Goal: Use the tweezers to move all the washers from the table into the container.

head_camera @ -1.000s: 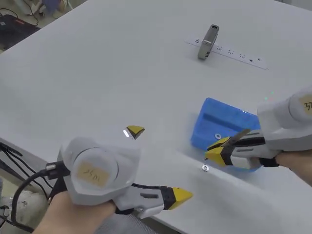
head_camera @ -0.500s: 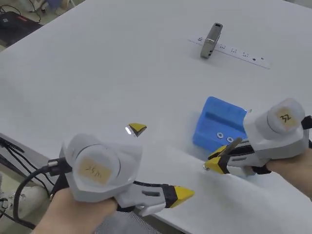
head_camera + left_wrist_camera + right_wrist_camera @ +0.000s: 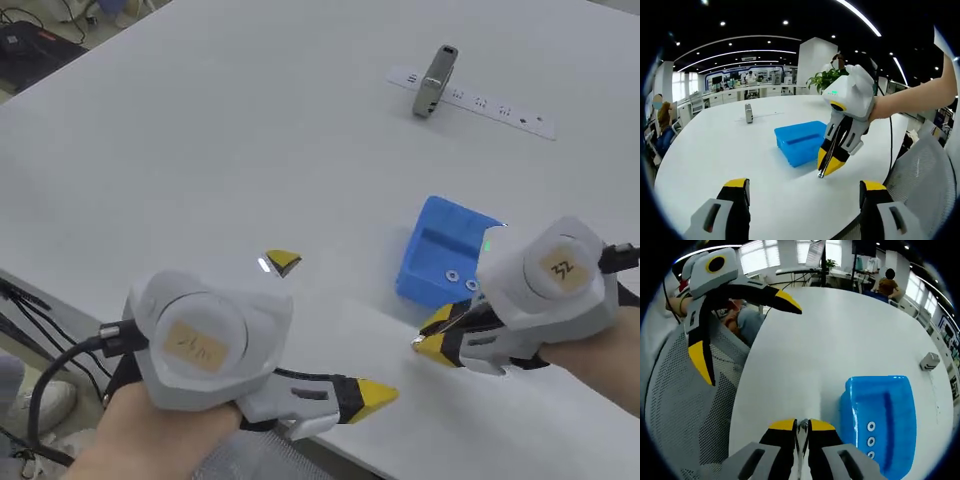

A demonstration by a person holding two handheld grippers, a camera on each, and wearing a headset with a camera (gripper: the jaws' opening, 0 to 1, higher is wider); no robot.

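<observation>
A: The left gripper point(image 3: 328, 330), what's it doing?

B: Jaws spread wide, nothing in them, parked low at the near edge of the table point(image 3: 200, 120), same as a second ago.

A: And the washers point(image 3: 870, 441)?

B: In the blue box point(image 3: 440, 215). The head view had one a second ago and two now; the right gripper view shows three in a row.

A: The right gripper point(image 3: 428, 338)?

B: Clenched on the tweezers point(image 3: 821, 172). It has come off the box and dropped, tips at the table just in front, covering where a loose washer lay. I'd say the next pick is starting.
</observation>
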